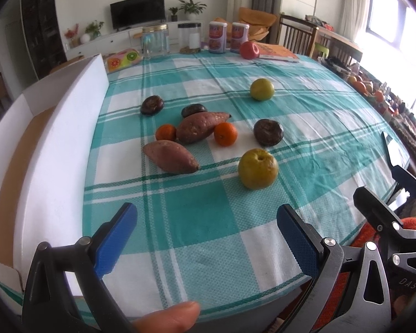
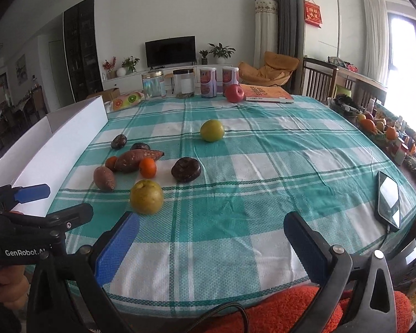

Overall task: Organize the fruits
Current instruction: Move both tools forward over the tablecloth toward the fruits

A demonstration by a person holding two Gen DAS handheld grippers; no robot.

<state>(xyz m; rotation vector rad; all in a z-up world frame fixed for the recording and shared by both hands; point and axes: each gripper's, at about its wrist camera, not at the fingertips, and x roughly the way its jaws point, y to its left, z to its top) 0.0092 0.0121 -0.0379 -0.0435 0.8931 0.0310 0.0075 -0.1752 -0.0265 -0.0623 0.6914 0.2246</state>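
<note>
On the green checked tablecloth (image 1: 197, 216) lie two sweet potatoes (image 1: 170, 156) (image 1: 199, 126), two small oranges (image 1: 225, 134) (image 1: 165, 132), three dark shrivelled fruits (image 1: 268, 132) (image 1: 152, 105) (image 1: 193, 110), a near yellow-green pear (image 1: 258, 168) (image 2: 146, 197) and a far one (image 1: 261, 89) (image 2: 212, 130). A red apple (image 1: 249, 50) sits at the far edge. My left gripper (image 1: 208, 236) is open and empty, short of the near pear. My right gripper (image 2: 212, 245) is open and empty at the front edge. A white open box (image 1: 55, 144) stands at the left.
Jars (image 1: 154, 41) and two cans (image 1: 217, 37) line the far edge with an orange book (image 1: 276, 51). A phone (image 2: 388, 198) lies at the table's right. More fruit and clutter (image 2: 374, 127) fill the far right side. Chairs (image 2: 319, 79) stand behind.
</note>
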